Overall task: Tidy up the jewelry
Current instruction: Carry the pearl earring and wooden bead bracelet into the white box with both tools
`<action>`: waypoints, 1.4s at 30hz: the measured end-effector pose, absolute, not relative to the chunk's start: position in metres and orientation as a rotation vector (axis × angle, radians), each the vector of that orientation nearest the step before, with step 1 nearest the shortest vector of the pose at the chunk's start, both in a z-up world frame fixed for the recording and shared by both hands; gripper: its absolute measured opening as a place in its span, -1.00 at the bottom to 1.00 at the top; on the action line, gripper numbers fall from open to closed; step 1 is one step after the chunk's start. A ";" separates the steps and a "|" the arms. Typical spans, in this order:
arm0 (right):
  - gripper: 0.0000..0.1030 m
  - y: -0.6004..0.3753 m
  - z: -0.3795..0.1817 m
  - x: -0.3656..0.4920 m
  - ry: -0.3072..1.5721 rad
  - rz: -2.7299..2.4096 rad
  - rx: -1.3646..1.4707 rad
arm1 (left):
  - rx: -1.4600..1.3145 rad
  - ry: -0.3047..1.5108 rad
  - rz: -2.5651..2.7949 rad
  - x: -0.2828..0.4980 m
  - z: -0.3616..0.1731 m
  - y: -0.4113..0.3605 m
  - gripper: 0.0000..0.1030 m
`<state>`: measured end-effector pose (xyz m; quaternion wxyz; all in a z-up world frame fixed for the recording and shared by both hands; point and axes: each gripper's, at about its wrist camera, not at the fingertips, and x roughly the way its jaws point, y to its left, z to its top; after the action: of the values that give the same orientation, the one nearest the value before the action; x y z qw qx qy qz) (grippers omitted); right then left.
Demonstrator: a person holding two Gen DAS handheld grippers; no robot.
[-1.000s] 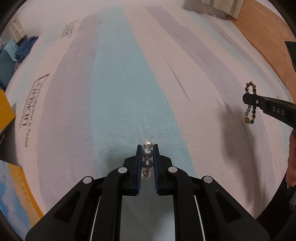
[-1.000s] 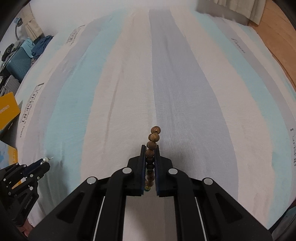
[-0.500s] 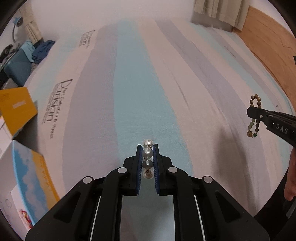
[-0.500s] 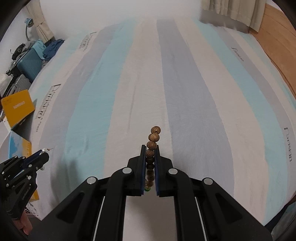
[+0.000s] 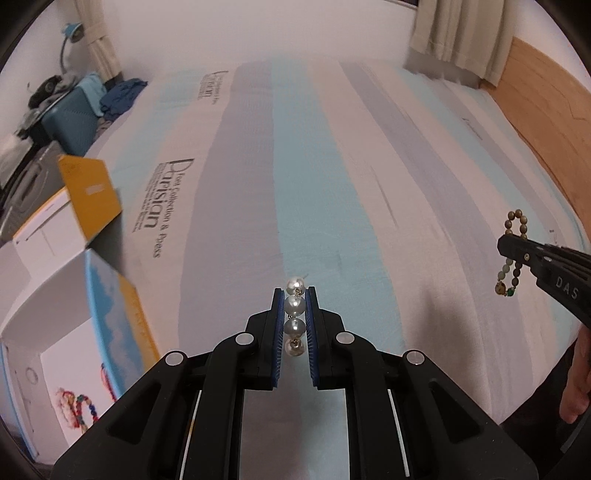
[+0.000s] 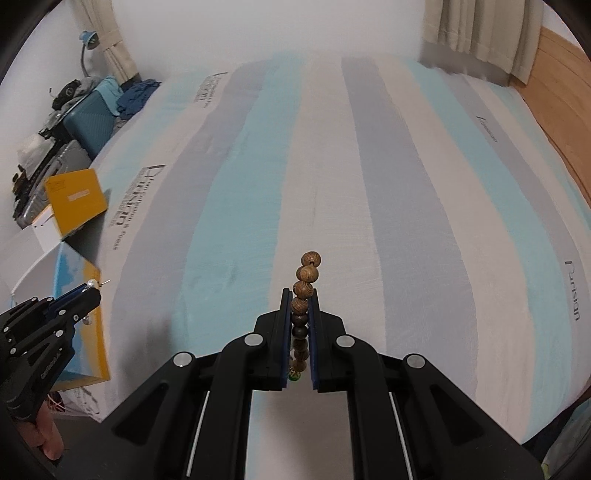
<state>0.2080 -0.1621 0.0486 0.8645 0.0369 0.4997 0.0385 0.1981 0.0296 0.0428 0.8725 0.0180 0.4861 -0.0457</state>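
Note:
My left gripper is shut on a pearl strand and holds it above the striped bed. My right gripper is shut on a brown wooden bead bracelet, also above the bed. The right gripper shows at the right of the left wrist view with the bracelet looped through it. The left gripper shows at the lower left of the right wrist view. An open box with blue and yellow sides stands left of the bed and holds colourful beaded jewelry.
A second open box with a yellow flap stands behind the first one. Teal suitcases with clothes lie further back left. Wooden floor runs along the bed's right side. Curtains hang at the back.
Both grippers have pulled back and up from the bed, so more of the room and the boxes at the left have come into view. Each still holds its jewelry.

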 end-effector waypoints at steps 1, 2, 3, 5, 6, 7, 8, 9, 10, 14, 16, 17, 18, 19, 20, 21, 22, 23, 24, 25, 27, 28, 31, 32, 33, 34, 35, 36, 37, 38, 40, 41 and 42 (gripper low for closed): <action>-0.86 -0.157 0.053 0.204 1.039 0.085 0.073 | 0.030 1.013 -0.094 0.196 0.045 0.033 -0.80; -0.86 -0.153 0.056 0.201 1.034 0.090 0.068 | 0.027 1.008 -0.087 0.193 0.048 0.037 -0.80; -0.86 -0.148 0.059 0.198 1.028 0.096 0.064 | 0.026 1.004 -0.083 0.190 0.049 0.040 -0.80; -0.86 -0.139 0.065 0.192 1.018 0.107 0.060 | 0.024 0.997 -0.063 0.183 0.054 0.049 -0.80; -0.86 -0.134 0.067 0.190 1.015 0.114 0.059 | 0.020 0.995 -0.059 0.181 0.056 0.053 -0.80; -0.86 -0.128 0.070 0.187 1.009 0.123 0.058 | 0.014 0.990 -0.056 0.177 0.058 0.058 -0.80; -0.86 -0.121 0.072 0.184 1.005 0.131 0.054 | 0.013 0.985 -0.048 0.174 0.061 0.063 -0.80; -0.86 -0.116 0.074 0.183 1.002 0.137 0.051 | 0.010 0.982 -0.043 0.171 0.063 0.067 -0.80; -0.86 -0.108 0.077 0.180 0.997 0.147 0.046 | 0.003 0.978 -0.038 0.168 0.066 0.074 -0.80; -0.86 -0.080 0.086 0.173 0.982 0.190 0.036 | -0.009 0.954 0.002 0.152 0.079 0.103 -0.80; -0.86 -0.063 0.090 0.169 0.975 0.214 0.030 | -0.016 0.946 0.027 0.144 0.085 0.119 -0.80; -0.86 -0.054 0.092 0.168 0.973 0.227 0.030 | -0.017 0.944 0.038 0.141 0.088 0.126 -0.80; -0.86 -0.042 0.093 0.166 0.969 0.244 0.027 | -0.020 0.940 0.056 0.135 0.090 0.137 -0.80; -0.86 -0.033 0.094 0.165 0.966 0.256 0.023 | -0.021 0.939 0.072 0.130 0.092 0.146 -0.80; -0.86 -0.023 0.096 0.163 0.961 0.271 0.019 | -0.023 0.940 0.085 0.127 0.093 0.155 -0.80; -0.86 -0.013 0.097 0.161 0.956 0.285 0.019 | -0.028 0.940 0.103 0.120 0.094 0.167 -0.80; -0.86 -0.001 0.098 0.159 0.953 0.304 0.021 | -0.032 0.939 0.115 0.116 0.095 0.176 -0.80; -0.86 0.010 0.099 0.157 0.951 0.322 0.019 | -0.040 0.938 0.131 0.110 0.096 0.188 -0.80; -0.86 0.025 0.099 0.154 0.950 0.343 0.012 | -0.047 0.939 0.142 0.105 0.096 0.198 -0.80; -0.86 0.035 0.099 0.151 0.951 0.357 0.004 | -0.052 0.939 0.151 0.101 0.096 0.206 -0.80; -0.86 0.060 0.099 0.145 0.950 0.391 -0.021 | -0.073 0.940 0.178 0.091 0.096 0.228 -0.80; -0.86 0.074 0.099 0.142 0.950 0.408 -0.032 | -0.087 0.941 0.191 0.086 0.096 0.240 -0.80; -0.86 0.111 0.100 0.133 0.948 0.457 -0.056 | -0.117 0.943 0.228 0.073 0.095 0.269 -0.80; -0.86 0.120 0.100 0.131 0.950 0.470 -0.061 | -0.124 0.944 0.241 0.068 0.094 0.279 -0.80; -0.86 0.129 0.100 0.129 0.951 0.479 -0.066 | -0.130 0.945 0.250 0.064 0.093 0.287 -0.80; -0.86 0.139 0.099 0.127 0.950 0.491 -0.072 | -0.138 0.948 0.260 0.060 0.092 0.295 -0.80; -0.86 0.149 0.099 0.125 0.951 0.502 -0.078 | -0.144 0.949 0.266 0.058 0.091 0.300 -0.80; -0.86 0.157 0.098 0.123 0.955 0.511 -0.083 | -0.150 0.950 0.275 0.055 0.090 0.309 -0.80; -0.86 0.166 0.096 0.121 0.958 0.520 -0.090 | -0.155 0.951 0.281 0.053 0.089 0.315 -0.80; -0.86 0.174 0.093 0.120 0.962 0.527 -0.098 | -0.163 0.954 0.289 0.050 0.087 0.323 -0.80; -0.86 0.187 0.088 0.119 0.972 0.540 -0.109 | -0.175 0.960 0.300 0.046 0.083 0.334 -0.80; -0.86 0.192 0.086 0.118 0.977 0.544 -0.115 | -0.182 0.964 0.304 0.045 0.080 0.339 -0.80; -0.86 0.198 0.083 0.118 0.982 0.550 -0.122 | -0.191 0.970 0.308 0.045 0.077 0.344 -0.80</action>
<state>0.1183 0.1977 0.0830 0.8442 -0.0576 0.4650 0.2604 0.0445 0.3439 0.0770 0.8690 -0.0915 0.4634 0.1471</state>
